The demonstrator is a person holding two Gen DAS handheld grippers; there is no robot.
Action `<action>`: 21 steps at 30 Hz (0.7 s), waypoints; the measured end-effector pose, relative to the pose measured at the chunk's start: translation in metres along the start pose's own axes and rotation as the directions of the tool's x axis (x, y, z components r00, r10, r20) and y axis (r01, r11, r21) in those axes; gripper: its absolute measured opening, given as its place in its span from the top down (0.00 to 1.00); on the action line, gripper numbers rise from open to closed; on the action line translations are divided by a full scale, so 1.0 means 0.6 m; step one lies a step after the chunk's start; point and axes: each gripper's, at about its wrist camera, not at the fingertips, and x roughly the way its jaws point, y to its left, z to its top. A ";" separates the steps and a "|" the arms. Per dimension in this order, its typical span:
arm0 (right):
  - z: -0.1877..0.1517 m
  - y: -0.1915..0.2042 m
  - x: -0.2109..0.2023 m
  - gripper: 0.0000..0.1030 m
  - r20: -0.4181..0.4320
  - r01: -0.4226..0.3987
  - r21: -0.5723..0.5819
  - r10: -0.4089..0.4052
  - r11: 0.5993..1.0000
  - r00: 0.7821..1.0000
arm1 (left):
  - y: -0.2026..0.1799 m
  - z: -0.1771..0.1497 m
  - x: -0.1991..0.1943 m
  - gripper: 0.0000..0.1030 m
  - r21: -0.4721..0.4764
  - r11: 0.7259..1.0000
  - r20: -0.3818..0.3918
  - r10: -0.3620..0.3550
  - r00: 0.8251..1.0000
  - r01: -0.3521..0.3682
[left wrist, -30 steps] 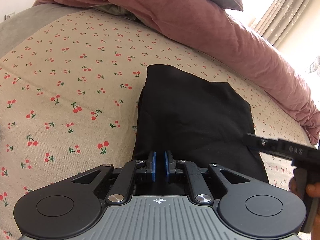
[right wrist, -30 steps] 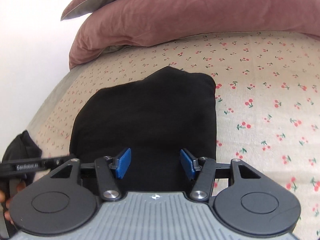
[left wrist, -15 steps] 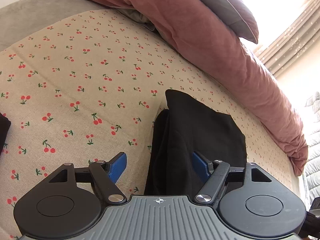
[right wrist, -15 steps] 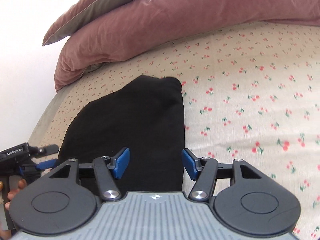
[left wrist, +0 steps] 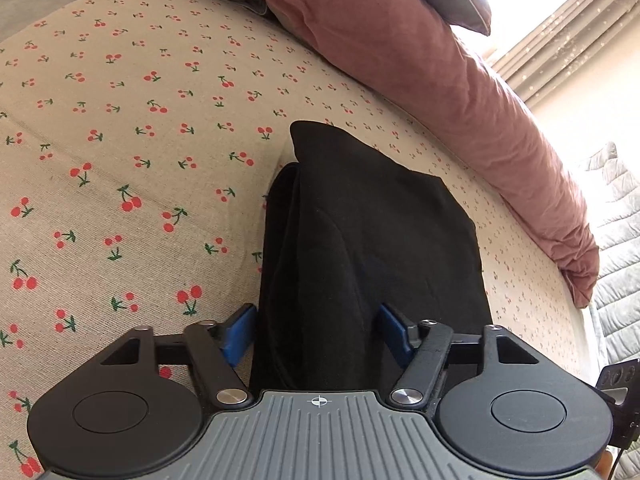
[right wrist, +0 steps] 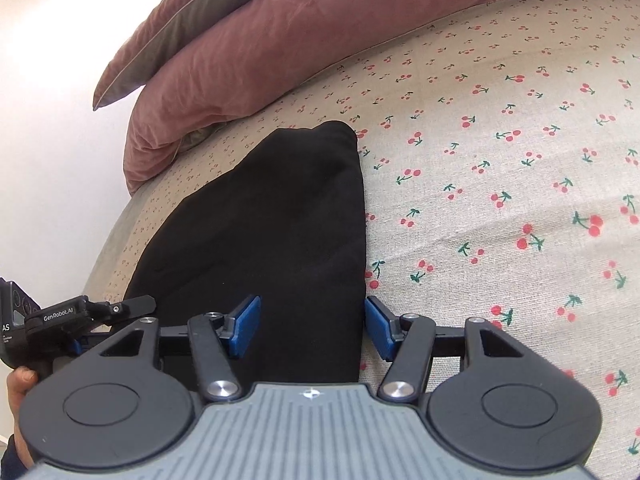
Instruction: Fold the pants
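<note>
With the folded black pants (left wrist: 372, 248) lying on the cherry-print bedsheet (left wrist: 120, 160), each near corner should be pinched squarely: the left gripper (left wrist: 316, 334), just narrowed, and right gripper (right wrist: 312, 328) straddle the fabric half-open, unclamped.

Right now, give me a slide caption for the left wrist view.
Open left gripper straddling the near edge of folded black pants on a cherry-print sheet.

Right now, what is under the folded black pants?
The folded black pants lie on the beige cherry-print bedsheet, which shows all around them. At their left edge, stacked layers of the same black cloth show. Whatever lies directly beneath is covered.
</note>
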 end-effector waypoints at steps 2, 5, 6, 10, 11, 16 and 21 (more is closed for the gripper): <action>0.001 -0.001 0.005 0.50 0.021 -0.007 0.009 0.006 1.000 1.000 | -0.002 -0.004 0.002 0.63 0.000 1.000 0.000 -0.015 1.000 0.015; -0.002 0.006 0.011 0.77 0.039 0.049 -0.021 -0.048 0.999 0.998 | -0.005 -0.007 0.004 0.75 -0.005 0.999 0.010 -0.035 0.999 0.035; -0.003 0.010 0.010 0.83 0.046 0.057 -0.037 -0.055 0.998 0.997 | -0.008 -0.008 0.005 0.78 0.003 1.000 0.016 -0.031 0.999 0.031; -0.002 0.039 0.001 0.91 0.077 0.104 -0.112 -0.096 0.988 0.992 | -0.016 -0.011 0.004 0.81 0.015 1.000 0.035 -0.021 0.999 0.020; -0.001 0.047 -0.004 0.91 0.090 0.116 -0.128 -0.105 0.985 0.990 | -0.017 -0.008 0.002 0.82 0.010 1.000 0.038 -0.025 0.999 0.024; 0.007 0.070 -0.038 0.92 0.139 0.148 -0.161 -0.126 0.976 0.982 | -0.043 -0.004 -0.008 0.83 0.013 0.997 0.062 -0.078 0.995 0.077; 0.016 0.053 -0.099 0.92 0.199 0.196 -0.142 -0.166 0.970 0.966 | -0.110 -0.020 0.020 0.84 0.042 0.992 0.023 -0.121 0.992 0.120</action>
